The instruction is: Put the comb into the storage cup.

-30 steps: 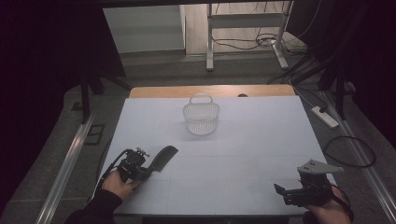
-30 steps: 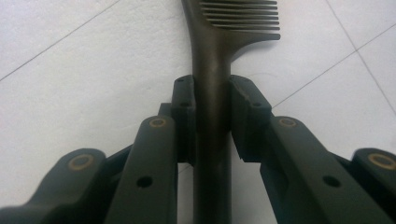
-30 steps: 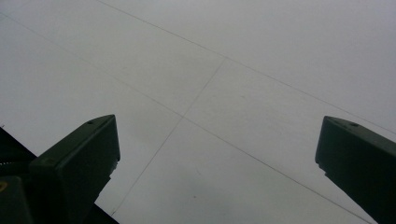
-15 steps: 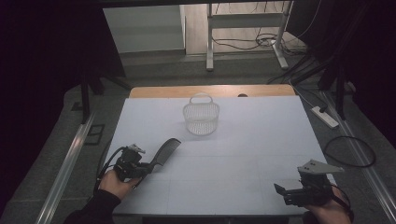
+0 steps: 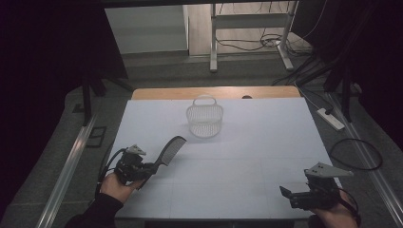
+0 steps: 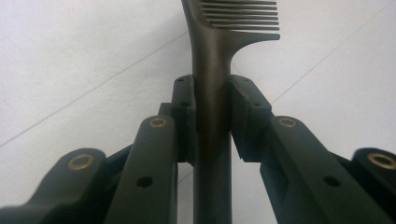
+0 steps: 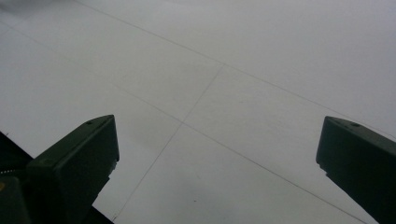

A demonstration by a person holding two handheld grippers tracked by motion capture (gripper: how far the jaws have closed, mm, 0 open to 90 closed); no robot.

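Left gripper (image 5: 145, 168), jaws clamped on comb (image 5: 167, 151) handle, holds comb above tabletop (image 5: 247, 142) at 8 o'clock of basket (image 5: 205, 119). Right gripper (image 5: 297, 196) idle, jaws wide, empty. Advice: keep clamp firm, carry comb level toward basket at 1 o'clock, release over rim.

Basket (image 5: 205, 120) on table (image 5: 266, 142), comb (image 5: 170, 151) front-left of it.

Comb (image 6: 212, 70) tip cut off by the left gripper view's top edge; handle end by its bottom.

Dark comb (image 5: 168, 151), white basket (image 5: 205, 119)
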